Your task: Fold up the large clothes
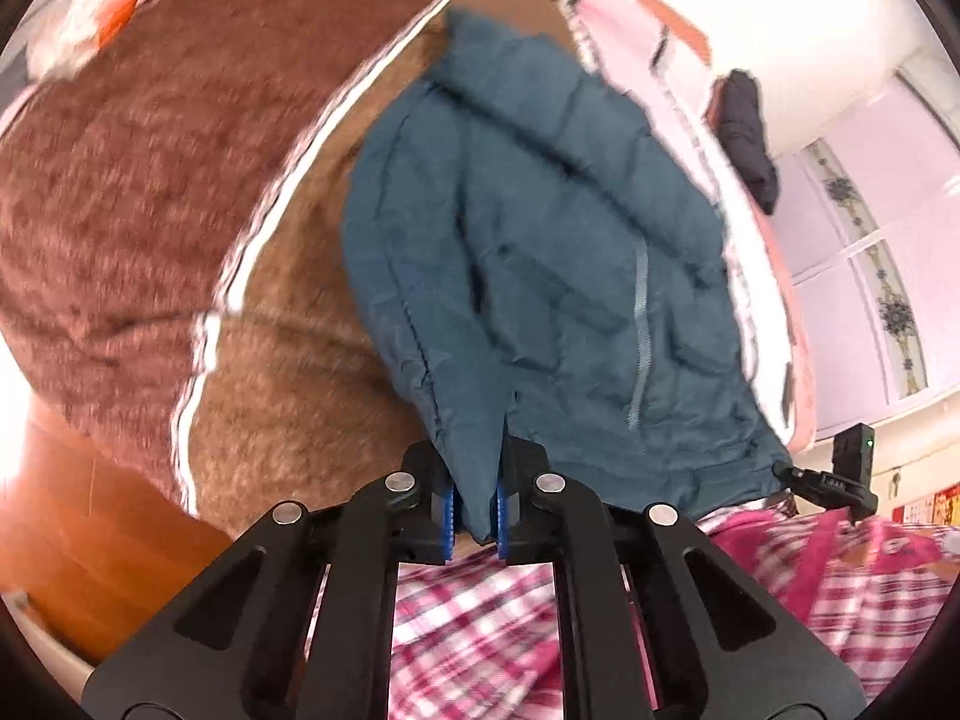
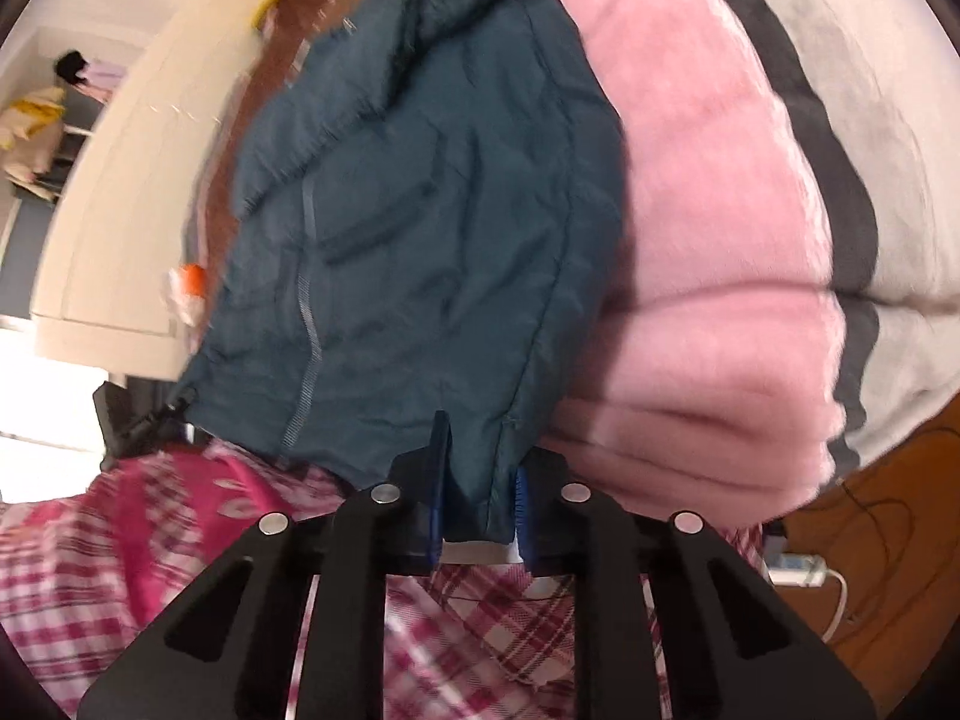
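Left claw and right claw each pinch the jacket hem; slick padded fabric may slip out mid-fold.

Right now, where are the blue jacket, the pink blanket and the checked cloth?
jacket [image 1: 540, 228]: left wrist view, its quilted front.
pink blanket [image 2: 708, 228]: right wrist view, its fluffy middle.
checked cloth [image 1: 468, 630]: left wrist view, the part beneath the fingers.
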### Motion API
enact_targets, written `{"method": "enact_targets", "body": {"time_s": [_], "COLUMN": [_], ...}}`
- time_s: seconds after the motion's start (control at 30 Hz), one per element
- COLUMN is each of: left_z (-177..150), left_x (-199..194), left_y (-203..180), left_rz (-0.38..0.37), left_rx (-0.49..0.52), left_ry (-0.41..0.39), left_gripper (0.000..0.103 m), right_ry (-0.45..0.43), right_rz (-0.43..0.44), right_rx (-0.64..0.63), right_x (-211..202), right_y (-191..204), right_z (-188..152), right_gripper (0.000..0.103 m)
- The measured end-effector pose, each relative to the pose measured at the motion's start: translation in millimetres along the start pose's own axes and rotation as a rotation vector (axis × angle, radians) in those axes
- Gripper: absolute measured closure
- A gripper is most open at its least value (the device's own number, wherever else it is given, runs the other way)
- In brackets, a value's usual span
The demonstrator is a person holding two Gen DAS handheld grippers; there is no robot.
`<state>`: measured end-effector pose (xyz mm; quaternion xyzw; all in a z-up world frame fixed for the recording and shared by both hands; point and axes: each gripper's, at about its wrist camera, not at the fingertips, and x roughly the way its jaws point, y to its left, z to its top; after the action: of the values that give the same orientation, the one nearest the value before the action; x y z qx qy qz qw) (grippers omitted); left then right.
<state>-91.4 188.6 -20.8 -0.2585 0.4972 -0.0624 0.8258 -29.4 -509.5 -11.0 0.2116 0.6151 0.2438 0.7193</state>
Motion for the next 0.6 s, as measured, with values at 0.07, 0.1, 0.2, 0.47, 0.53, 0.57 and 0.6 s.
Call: {"method": "enact_targets", "body": {"time_s": [0.07, 0.1, 0.2, 0.47, 0.53, 0.57, 0.6], "left_z": [10, 16, 39, 121, 147, 163, 177], "left_x": [-12, -18, -34, -69, -74, -76, -76], "left_y": [-10, -15, -33, -65, -73, -78, -81], "left_rz": [-0.025, -0.036, -0.051, -0.067, -0.071, -0.074, -0.078], "left_rx": [0.017, 0.027, 0.068, 0.115, 0.129, 0.132, 0.133], "left_ry": [-0.045, -0.067, -0.141, -0.321, -0.357, -0.375, -0.387], "left_gripper": [0.095, 0.095, 0.095, 0.094, 0.094, 0.094, 0.094], "right_ry": [-0.047, -0.081, -0.170, -0.336, -0.366, -0.381, -0.395], "right_rz": [0.043, 0.078, 0.124, 0.162, 0.168, 0.168, 0.165], "right_rx": [-0.011, -0.014, -0.047, -0.106, -0.099, -0.101, -0.101], "right_x": [-10, -18, -41, -88, -98, -104, -106], "right_y": [9, 13, 29, 70, 75, 75, 78], "right_z": [6, 11, 30, 111, 138, 151, 164], "right_gripper": [0.086, 0.086, 0.087, 0.087, 0.087, 0.087, 0.087]}}
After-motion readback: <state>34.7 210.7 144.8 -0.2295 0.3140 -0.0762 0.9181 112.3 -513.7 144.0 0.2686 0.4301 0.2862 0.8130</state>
